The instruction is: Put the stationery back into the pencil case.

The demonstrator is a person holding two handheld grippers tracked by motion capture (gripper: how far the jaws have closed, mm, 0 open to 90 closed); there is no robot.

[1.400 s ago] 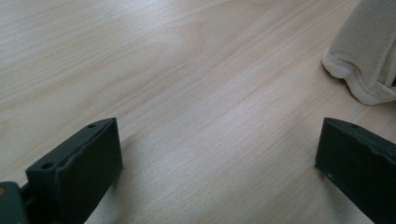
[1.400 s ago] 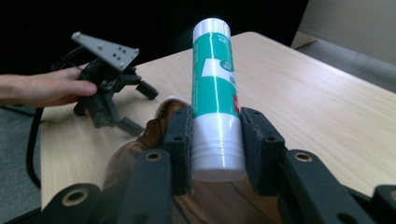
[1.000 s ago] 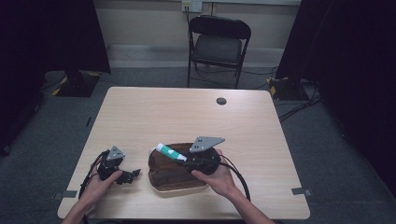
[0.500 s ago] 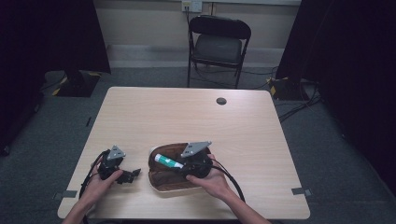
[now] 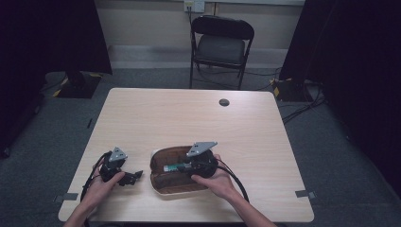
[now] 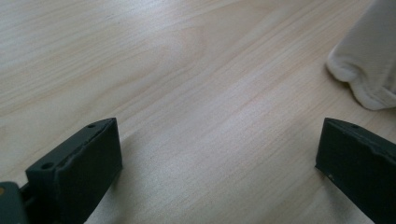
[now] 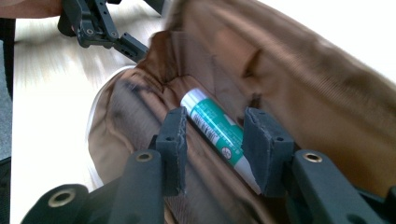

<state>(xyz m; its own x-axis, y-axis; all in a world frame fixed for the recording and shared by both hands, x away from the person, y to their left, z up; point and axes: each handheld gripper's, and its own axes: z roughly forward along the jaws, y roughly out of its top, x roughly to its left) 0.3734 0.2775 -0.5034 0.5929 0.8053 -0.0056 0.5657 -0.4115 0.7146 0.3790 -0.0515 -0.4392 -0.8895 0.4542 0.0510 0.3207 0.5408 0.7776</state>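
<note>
A brown-lined pouch (image 5: 176, 187) with a pale outside lies open near the table's front edge. A green-and-white tube (image 5: 172, 167) rests on its lining (image 7: 289, 70). My right gripper (image 5: 183, 167) reaches into the pouch. In the right gripper view the tube (image 7: 212, 122) lies slantwise between the jaws of my right gripper (image 7: 215, 122), which stand open, with lining showing between the left pad (image 7: 173, 140) and the tube. My left gripper (image 5: 134, 176) rests on the wood left of the pouch, wide open (image 6: 219, 140) and holding nothing. The pouch's pale corner (image 6: 369, 60) lies just ahead of it.
The light wooden table (image 5: 189, 118) has a dark round grommet (image 5: 224, 102) near its far edge. A black folding chair (image 5: 221, 47) stands behind the table. Cables trail from both grippers over the front edge. My left gripper (image 7: 100, 28) shows beyond the pouch's mouth.
My right gripper came down and leftward with the tube, from above the pouch into its opening, where the tube now lies on the lining. The left gripper stayed put.
</note>
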